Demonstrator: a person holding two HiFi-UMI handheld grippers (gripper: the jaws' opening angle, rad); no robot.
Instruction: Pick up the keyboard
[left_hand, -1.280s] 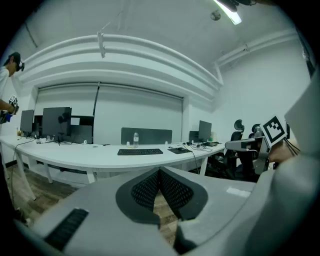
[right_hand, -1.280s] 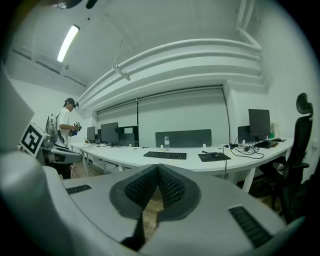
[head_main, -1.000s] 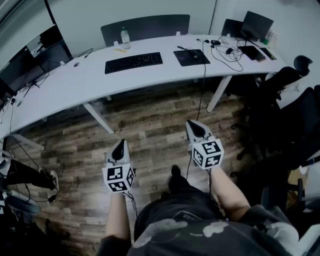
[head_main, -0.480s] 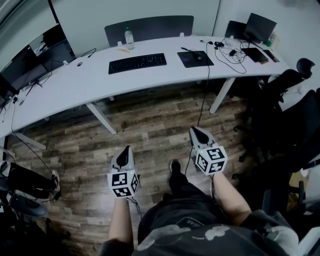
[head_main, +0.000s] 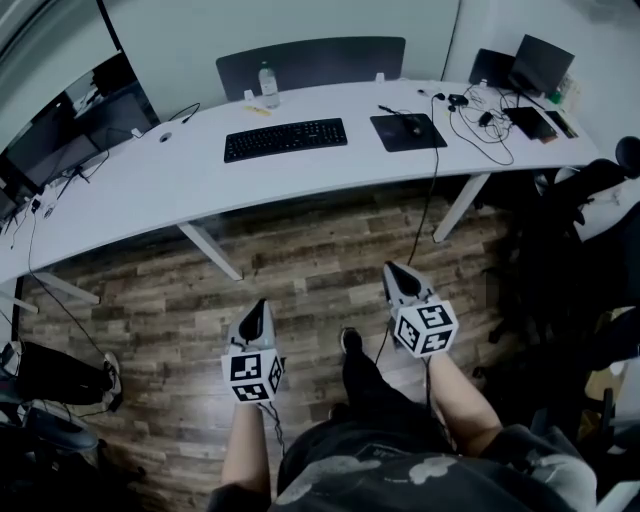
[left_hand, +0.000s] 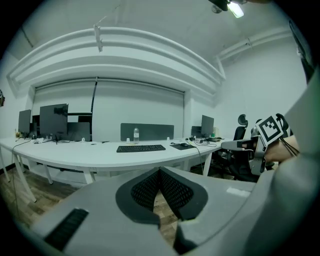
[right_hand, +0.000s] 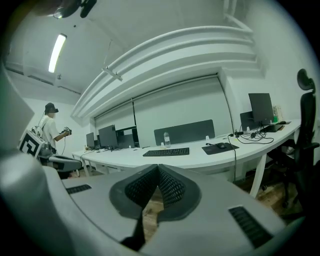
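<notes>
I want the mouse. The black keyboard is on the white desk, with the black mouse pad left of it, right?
No. The flat black keyboard is on the curved white desk, but the square black mouse pad lies right of it; the head view shows that.

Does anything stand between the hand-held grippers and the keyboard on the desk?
Nothing visible does. The left hand-held gripper and right hand-held gripper are shut above the wood floor; the keyboard lies uncovered on the desk.

The keyboard (head_main: 286, 139) is black and flat. It lies on the white desk (head_main: 150, 180), near the back edge.
</notes>
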